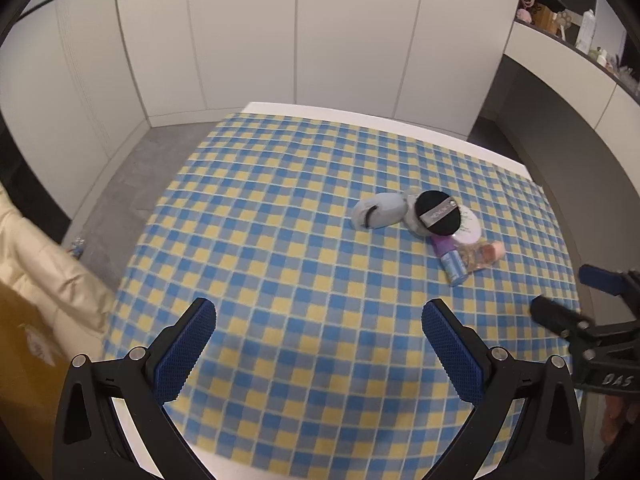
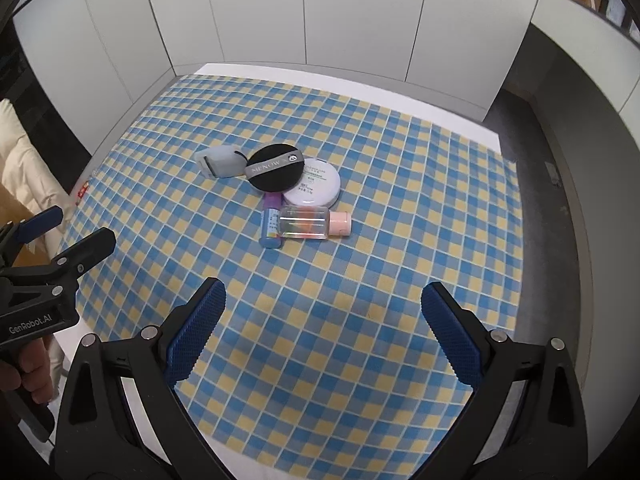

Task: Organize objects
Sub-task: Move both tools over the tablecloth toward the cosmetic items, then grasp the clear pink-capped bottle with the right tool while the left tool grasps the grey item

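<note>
I hold my left gripper [image 1: 319, 344] and my right gripper [image 2: 323, 334] low over the near part of the table, both with their blue ribbed pads spread wide apart and nothing between them.

The things to sort lie in one tight cluster on the blue-and-yellow checked tablecloth [image 2: 400, 240], at about twelve o'clock from my right gripper and one o'clock from my left. A round black powder puff with a grey ribbon [image 2: 273, 167] leans on a flat round white compact [image 2: 316, 188]. Just at its nine o'clock sits a pale grey boxy pouch [image 2: 221, 161]. At the compact's six o'clock a clear small bottle with a pink cap [image 2: 314, 223] lies on its side, touching a blue tube with a purple end [image 2: 271, 224] that lies partly under the puff.

The cloth between my pads and the cluster is bare. A white table edge [image 2: 340, 80] shows beyond the cloth at the far side, with white cabinet panels [image 2: 280, 12] behind. A cream padded jacket [image 1: 48, 276] hangs past the left edge, grey floor [image 1: 132, 184] beside it, and a cluttered shelf [image 1: 568, 24] stands at two o'clock.
</note>
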Action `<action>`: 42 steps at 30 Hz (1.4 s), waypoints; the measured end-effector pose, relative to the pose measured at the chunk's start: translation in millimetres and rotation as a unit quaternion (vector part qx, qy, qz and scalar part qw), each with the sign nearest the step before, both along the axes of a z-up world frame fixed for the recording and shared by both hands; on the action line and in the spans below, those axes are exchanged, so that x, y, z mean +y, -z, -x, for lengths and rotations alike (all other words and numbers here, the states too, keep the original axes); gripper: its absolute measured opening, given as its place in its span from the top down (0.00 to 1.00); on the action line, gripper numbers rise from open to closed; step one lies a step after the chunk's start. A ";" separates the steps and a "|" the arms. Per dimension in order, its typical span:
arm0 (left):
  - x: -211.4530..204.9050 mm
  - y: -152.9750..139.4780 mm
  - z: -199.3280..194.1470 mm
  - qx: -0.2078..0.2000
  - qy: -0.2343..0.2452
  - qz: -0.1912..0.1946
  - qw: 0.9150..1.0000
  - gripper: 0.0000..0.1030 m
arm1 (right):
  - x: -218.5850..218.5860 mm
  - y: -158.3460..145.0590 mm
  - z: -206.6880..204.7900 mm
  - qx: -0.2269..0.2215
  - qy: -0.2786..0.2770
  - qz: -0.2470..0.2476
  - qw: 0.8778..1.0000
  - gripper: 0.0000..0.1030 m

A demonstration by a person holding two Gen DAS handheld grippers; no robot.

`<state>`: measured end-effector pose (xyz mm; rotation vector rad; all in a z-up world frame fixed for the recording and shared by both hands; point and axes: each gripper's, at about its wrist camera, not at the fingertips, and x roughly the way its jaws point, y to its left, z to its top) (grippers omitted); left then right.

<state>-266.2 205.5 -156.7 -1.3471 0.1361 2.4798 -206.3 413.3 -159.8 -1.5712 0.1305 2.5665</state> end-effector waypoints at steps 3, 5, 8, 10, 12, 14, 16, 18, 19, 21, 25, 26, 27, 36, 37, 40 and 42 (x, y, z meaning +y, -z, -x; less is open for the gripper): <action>11.3 9.7 9.1 0.004 0.016 0.012 1.000 0.01 | 5.1 11.7 6.3 -0.004 0.000 -0.015 1.000 0.02; 16.1 16.4 13.7 0.004 0.021 0.019 1.000 0.01 | 11.9 20.6 10.9 -0.008 0.008 -0.013 1.000 0.02; 25.3 31.0 22.5 -0.009 0.026 0.024 0.999 0.01 | 23.2 32.3 17.6 -0.011 0.019 -0.011 1.000 0.05; 30.3 39.4 27.2 -0.012 0.028 0.027 0.999 0.01 | 29.1 41.0 23.4 -0.015 0.022 -0.006 1.000 0.06; 34.1 45.8 31.2 -0.013 0.031 0.031 0.999 0.01 | 30.0 48.3 29.5 -0.019 0.019 -0.003 1.000 0.06; 37.7 51.2 34.6 -0.014 0.033 0.035 0.999 0.01 | 28.1 52.9 36.2 -0.015 0.014 0.002 1.000 0.06; 40.6 56.2 38.4 -0.016 0.034 0.037 0.999 0.01 | 25.3 55.9 43.0 -0.010 0.010 0.008 1.000 0.06; 42.1 58.9 40.8 -0.015 0.034 0.039 0.999 0.01 | 22.4 59.2 49.1 -0.007 0.009 0.010 1.000 0.06; 42.6 60.1 41.9 -0.015 0.035 0.040 0.998 0.01 | 21.5 61.8 52.0 -0.009 0.009 0.009 1.000 0.06; 43.2 63.0 44.6 -0.015 0.035 0.042 0.998 0.01 | 20.6 68.3 57.3 -0.013 0.011 0.006 1.000 0.06; 44.4 68.6 50.3 -0.014 0.036 0.043 0.998 0.01 | 19.2 78.3 63.6 -0.018 0.013 0.007 1.000 0.06; 44.3 69.7 51.7 -0.013 0.036 0.043 0.998 0.01 | 18.8 80.2 65.2 -0.018 0.013 0.009 1.000 0.06; 43.7 70.9 53.3 -0.013 0.036 0.044 0.998 0.01 | 18.1 81.9 66.9 -0.018 0.012 0.011 1.000 0.06; 46.8 73.0 77.0 0.000 0.052 0.038 0.998 0.01 | 16.7 80.8 71.8 -0.002 0.011 -0.005 1.000 0.36; 48.5 72.4 79.6 0.004 0.055 0.036 0.998 0.01 | 17.3 80.9 71.7 -0.002 0.008 -0.002 1.000 0.36; 57.0 72.2 88.4 0.014 0.069 0.028 0.997 0.07 | 19.6 80.8 70.9 0.000 0.006 0.002 1.000 0.36; 66.2 75.4 94.8 0.017 0.081 0.034 0.996 0.18 | 21.4 81.2 69.8 0.003 0.009 0.002 1.000 0.36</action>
